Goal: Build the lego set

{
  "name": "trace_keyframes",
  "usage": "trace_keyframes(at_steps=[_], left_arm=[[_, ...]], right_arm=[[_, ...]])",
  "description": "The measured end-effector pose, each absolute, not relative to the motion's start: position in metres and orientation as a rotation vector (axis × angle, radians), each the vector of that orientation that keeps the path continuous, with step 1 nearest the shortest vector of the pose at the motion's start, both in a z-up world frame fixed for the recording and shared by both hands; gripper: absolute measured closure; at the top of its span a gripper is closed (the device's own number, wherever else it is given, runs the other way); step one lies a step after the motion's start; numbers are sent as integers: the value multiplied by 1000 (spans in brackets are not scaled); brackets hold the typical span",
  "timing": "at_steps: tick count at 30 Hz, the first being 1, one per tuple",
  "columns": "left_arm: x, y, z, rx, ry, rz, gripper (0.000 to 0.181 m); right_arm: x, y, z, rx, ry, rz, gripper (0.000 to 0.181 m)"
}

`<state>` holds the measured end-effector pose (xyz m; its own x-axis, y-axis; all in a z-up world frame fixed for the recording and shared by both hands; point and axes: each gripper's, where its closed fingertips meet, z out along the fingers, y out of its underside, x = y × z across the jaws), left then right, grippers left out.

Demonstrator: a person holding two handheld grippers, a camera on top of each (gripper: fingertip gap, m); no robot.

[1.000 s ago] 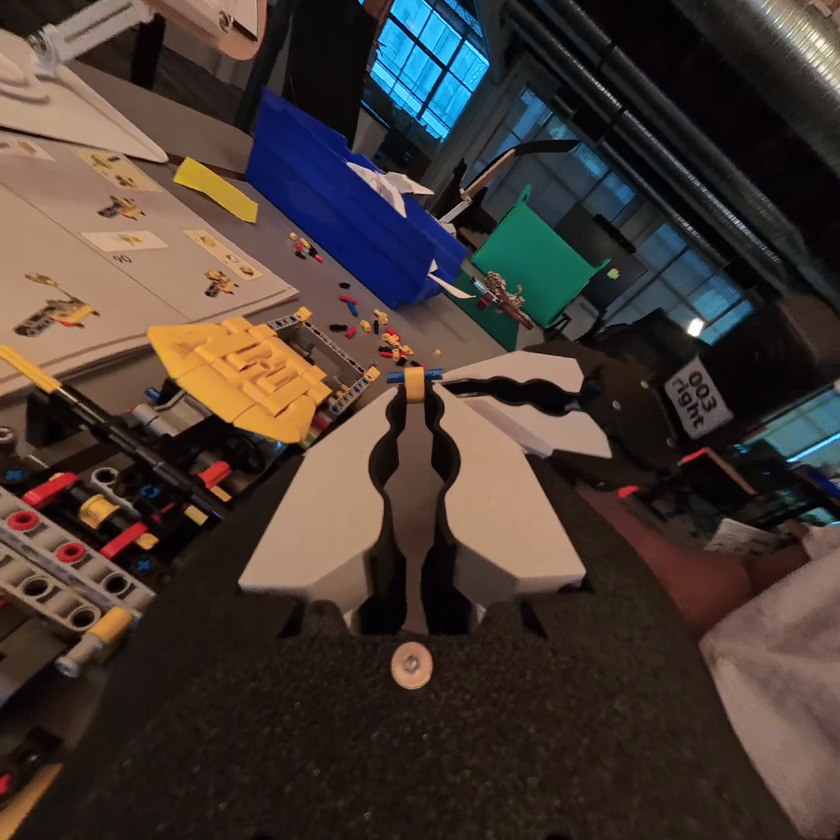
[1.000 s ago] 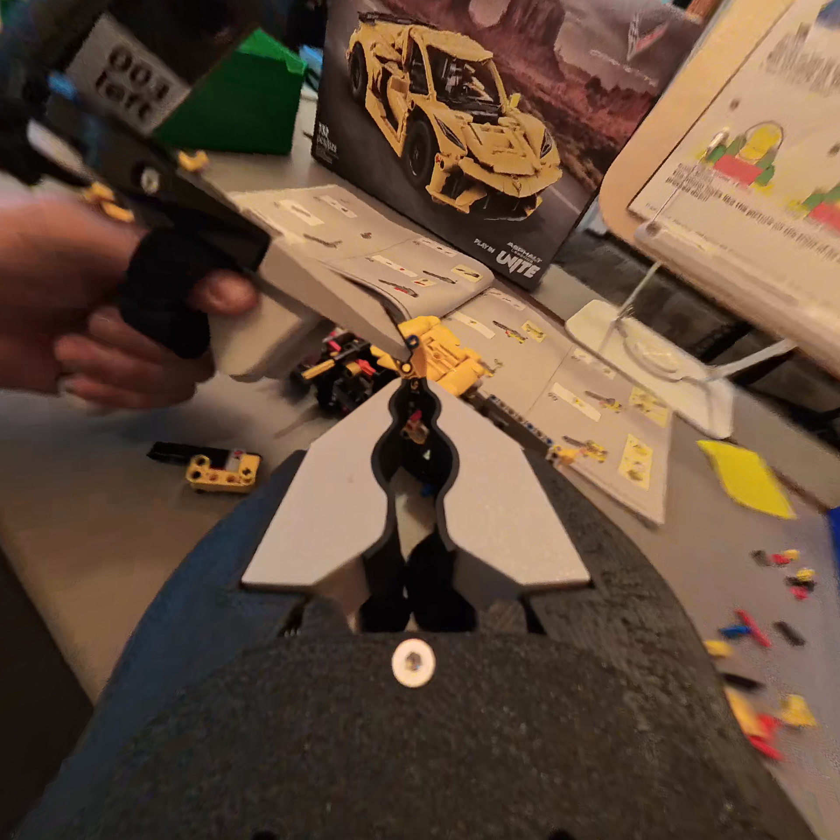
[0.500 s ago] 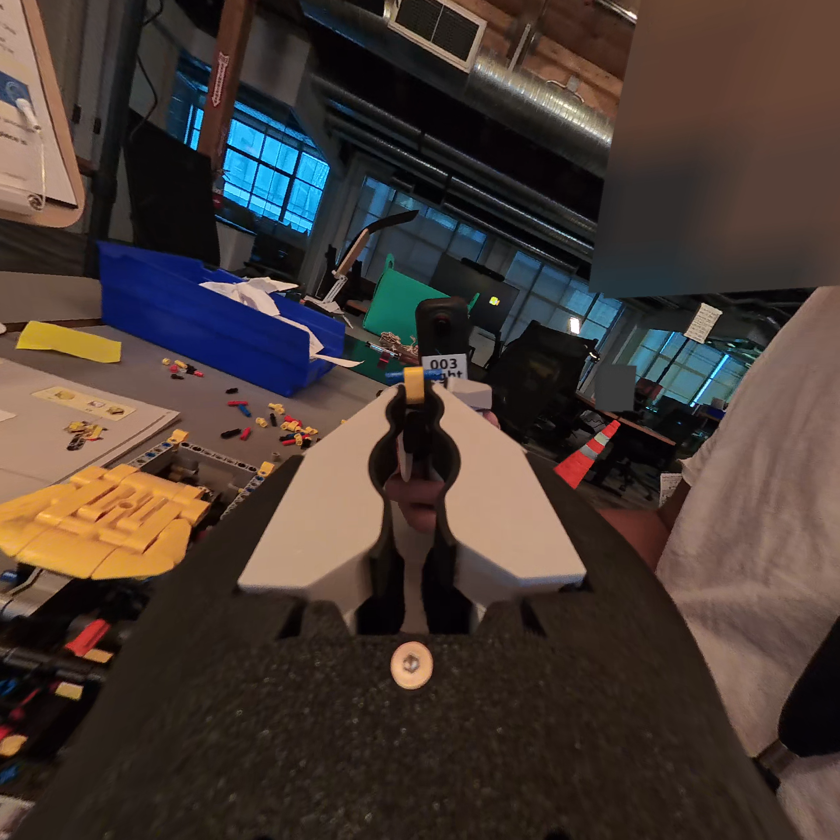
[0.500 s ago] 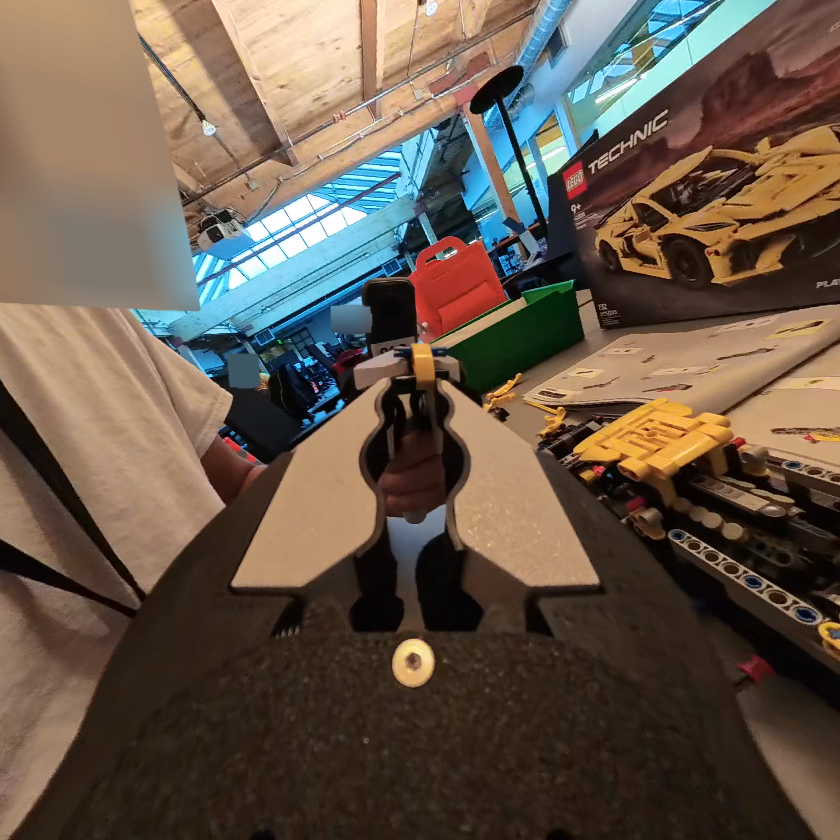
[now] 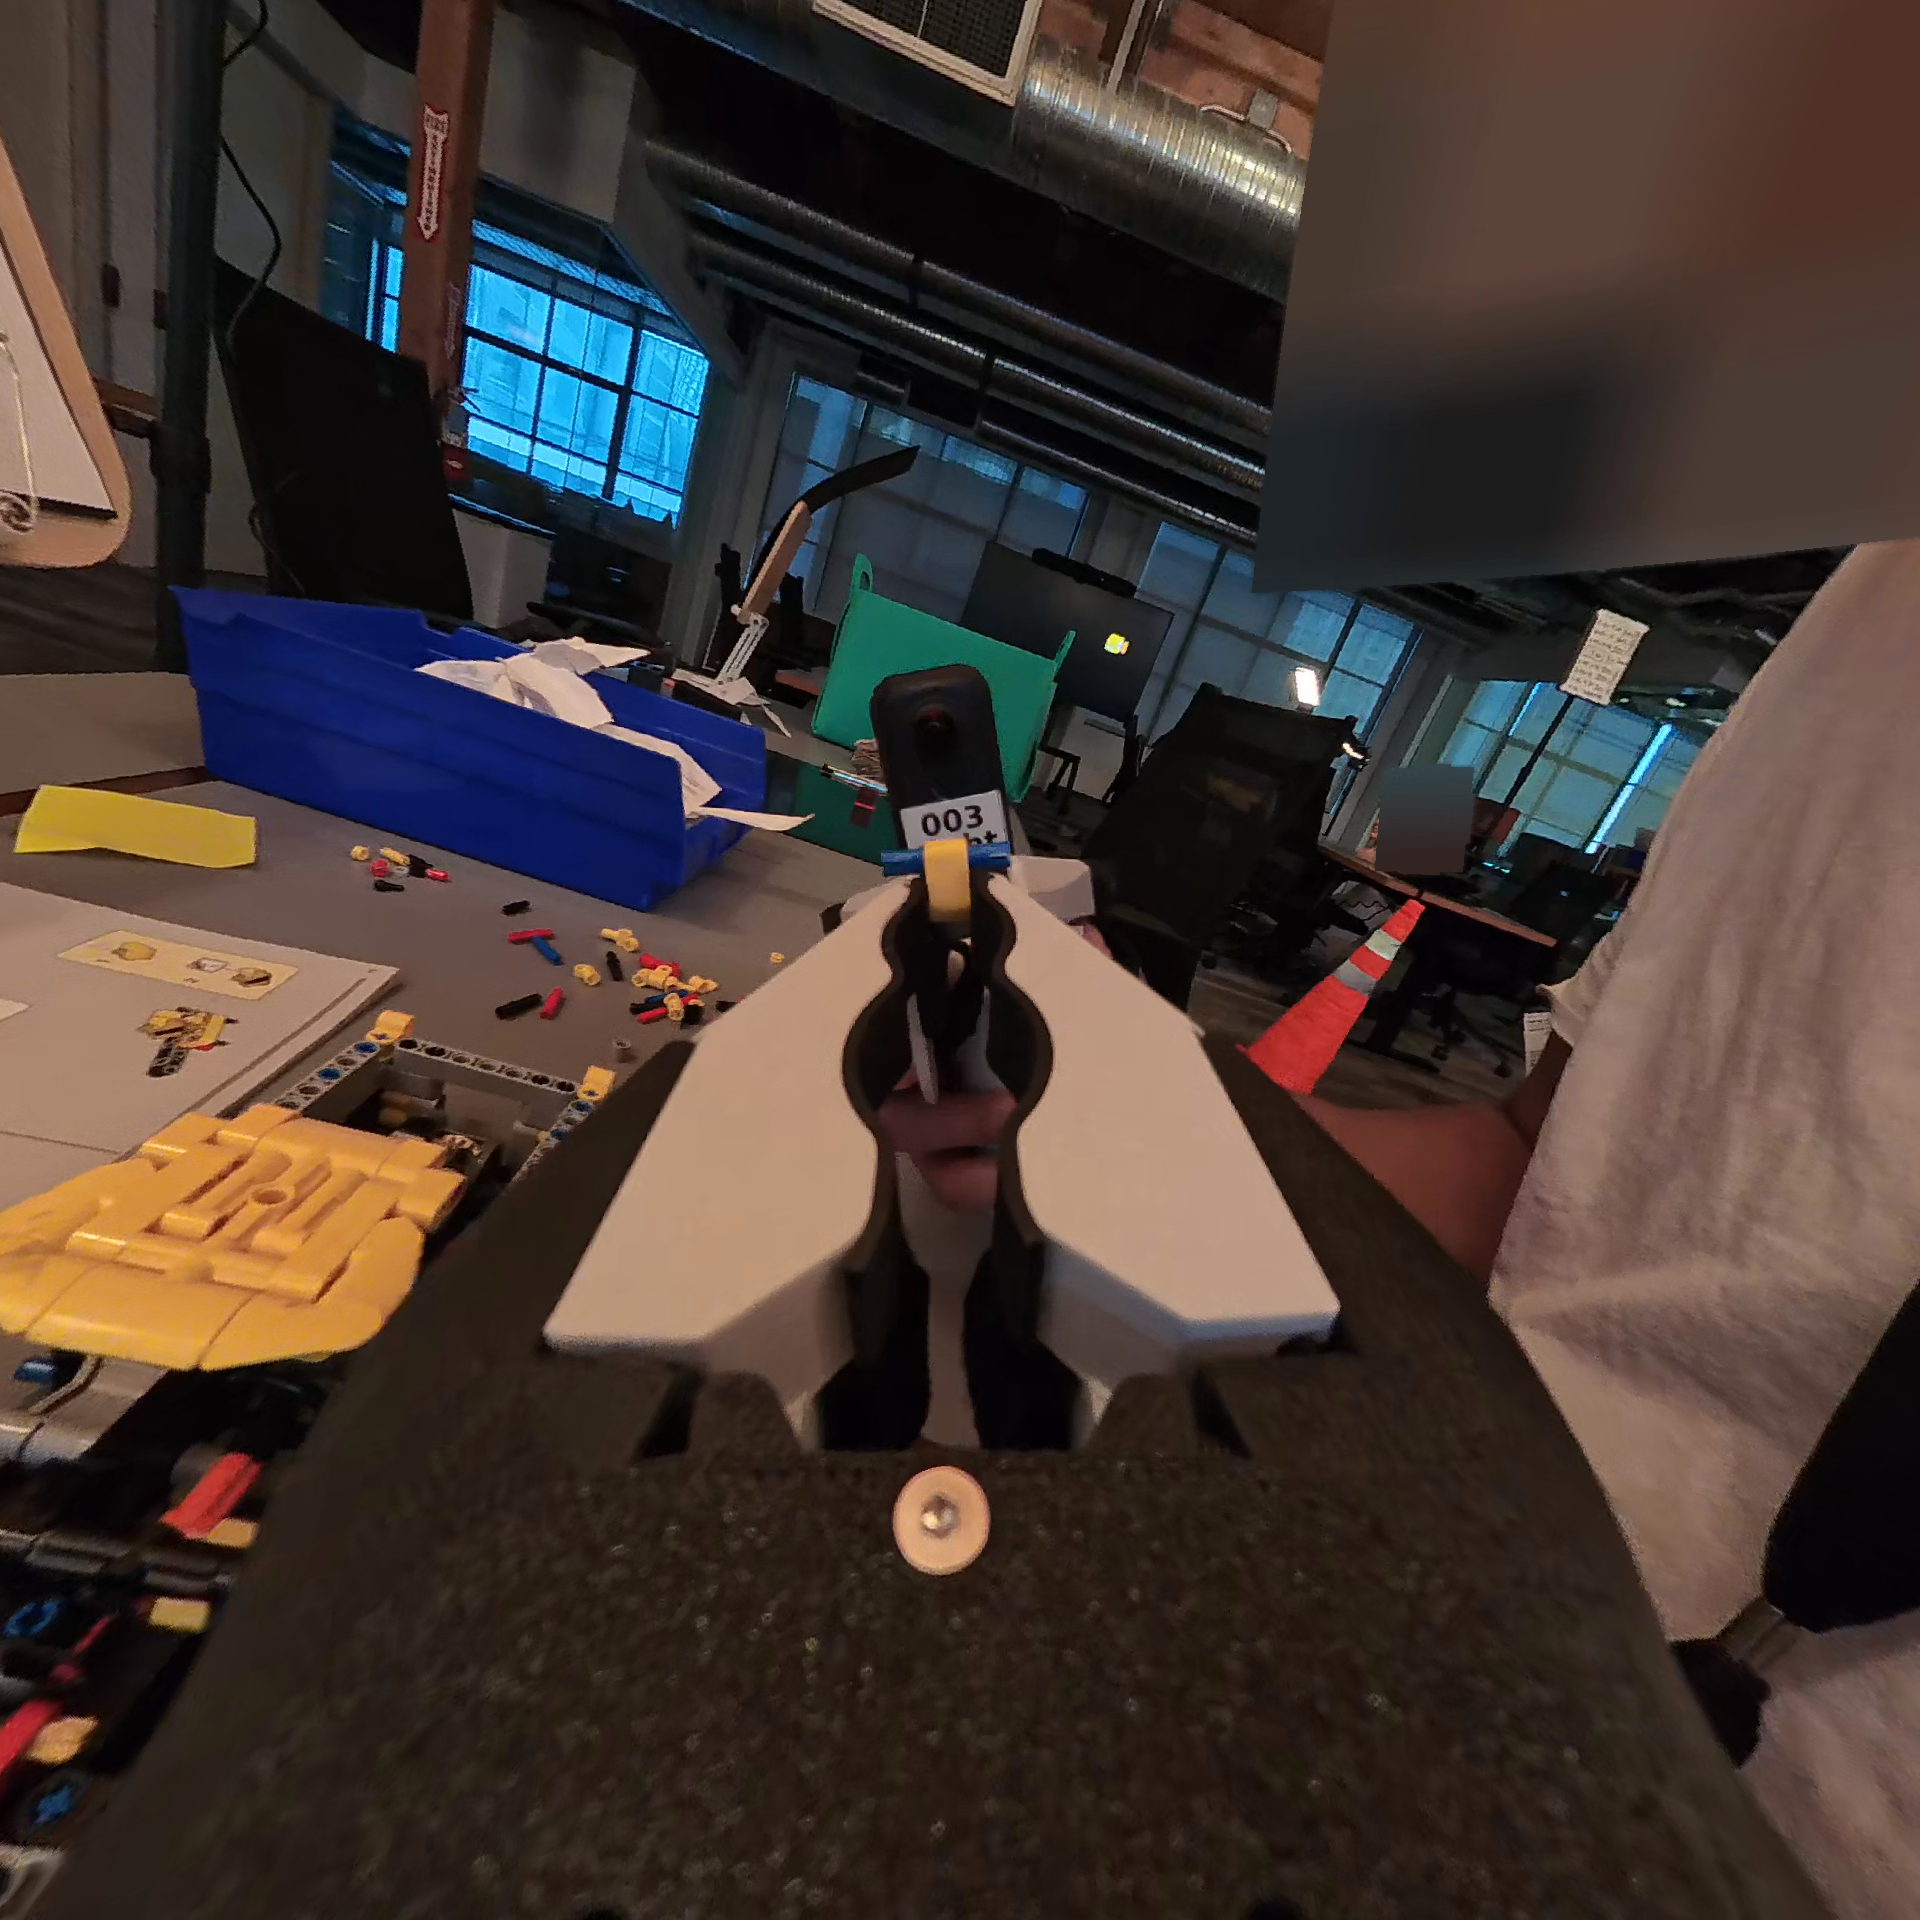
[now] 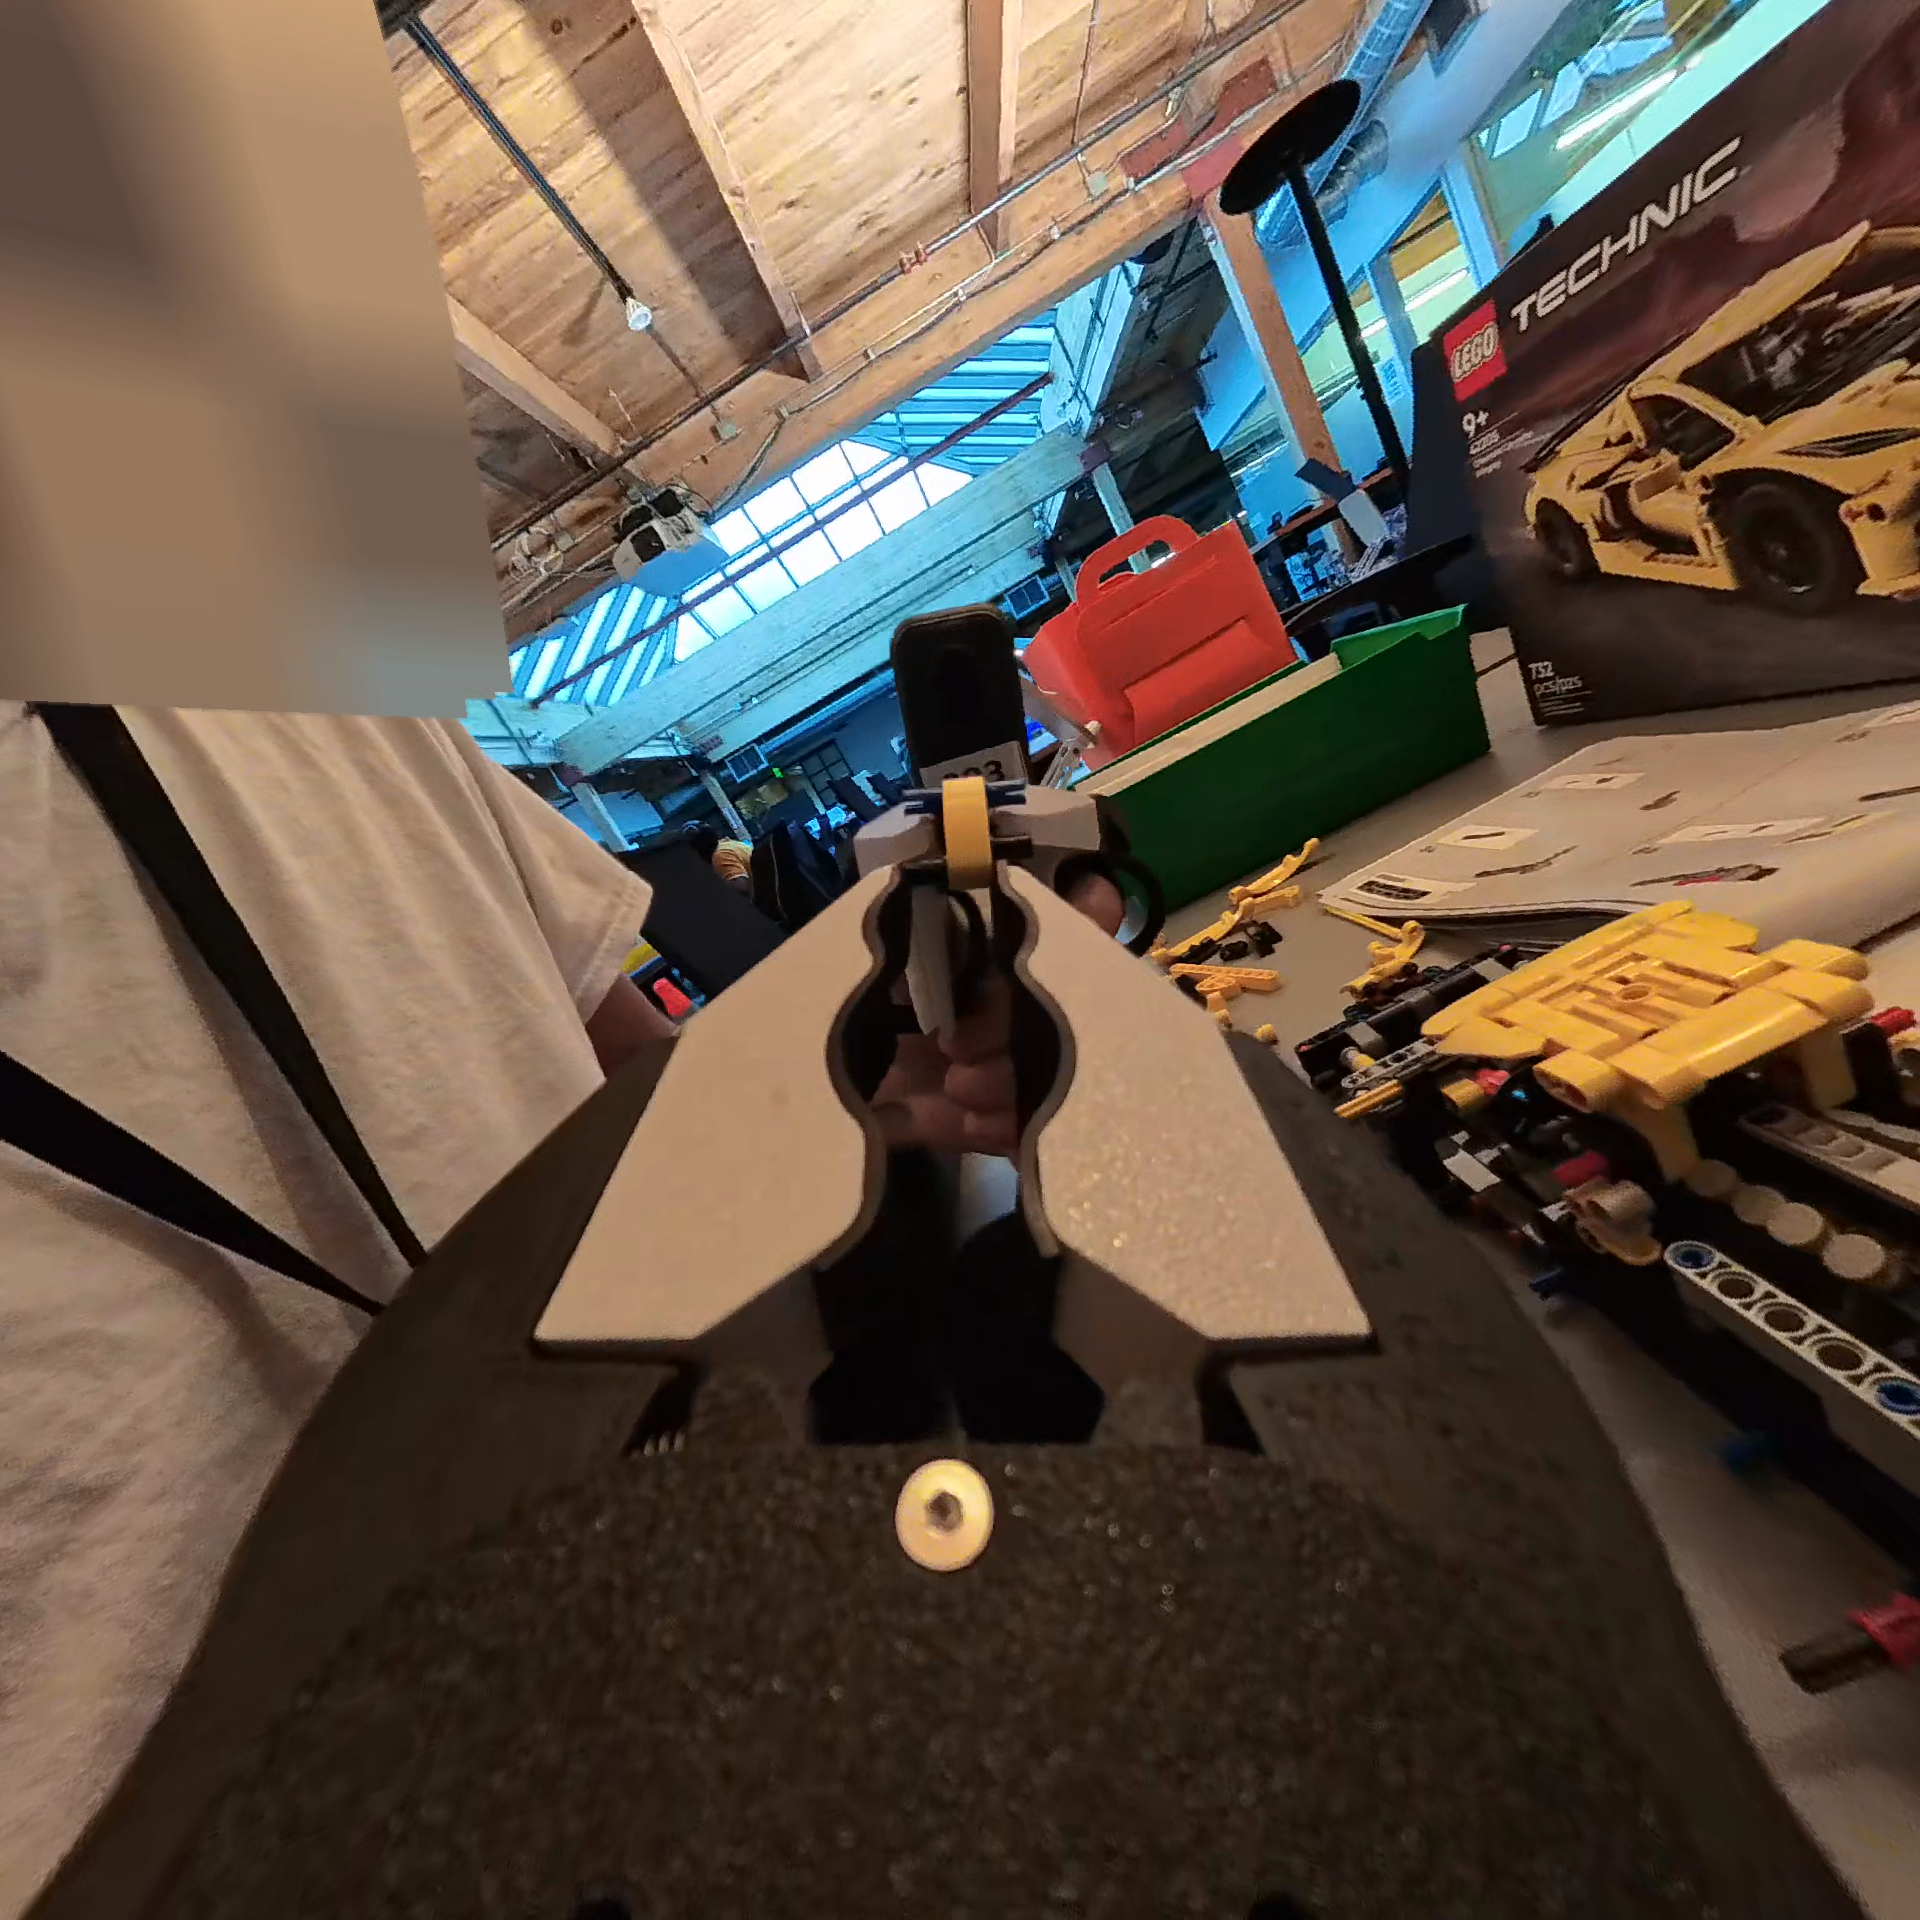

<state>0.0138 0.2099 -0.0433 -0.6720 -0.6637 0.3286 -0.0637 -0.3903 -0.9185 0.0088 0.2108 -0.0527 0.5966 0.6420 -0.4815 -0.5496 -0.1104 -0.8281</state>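
Observation:
Both grippers meet tip to tip in the air above the table's near edge. My left gripper (image 5: 945,891) is shut on a small yellow ring piece with a blue cross pin (image 5: 948,868). My right gripper (image 6: 958,871) faces it and is closed around the same yellow piece (image 6: 966,836). Each view shows the other gripper's camera and grey fingers right behind the piece. The partly built car, with its yellow body panel (image 5: 218,1247) on a black and grey frame, lies on the table; it is also in the right wrist view (image 6: 1621,1029).
An open instruction booklet (image 5: 156,997), loose small pieces (image 5: 623,966), a yellow paper (image 5: 135,826) and a blue bin (image 5: 447,748) lie beyond the car. A green bin (image 6: 1299,769) and the set's box (image 6: 1714,468) stand at the far side. A person in a white shirt (image 5: 1714,1143) is close by. My left and right fingertips are right by each other.
Both grippers have risen from the car and turned level to face each other. The right gripper has closed in on the yellow piece held by the left. Little motion in the last half second.

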Motion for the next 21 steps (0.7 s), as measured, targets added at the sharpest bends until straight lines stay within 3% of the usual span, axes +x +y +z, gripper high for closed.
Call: trace_keyframes(at_steps=[5, 7, 10, 17, 21], left_arm=[[16, 215, -43, -999, 1424, -2096, 174], [17, 216, -43, -1017, 1409, -2120, 174], [18, 215, -44, -1044, 1394, -2156, 174], [25, 216, -51, -1156, 1370, -2220, 174], [25, 222, -56, -1144, 1462, -2121, 154]], right_arm=[[13, 217, -52, -1339, -50, 942, 165], [12, 215, -49, -1317, -45, 988, 157], [15, 217, -51, -1328, -20, 991, 166], [22, 218, -58, -1362, 28, 1008, 166], [29, 220, -65, -1388, 81, 1026, 167]])
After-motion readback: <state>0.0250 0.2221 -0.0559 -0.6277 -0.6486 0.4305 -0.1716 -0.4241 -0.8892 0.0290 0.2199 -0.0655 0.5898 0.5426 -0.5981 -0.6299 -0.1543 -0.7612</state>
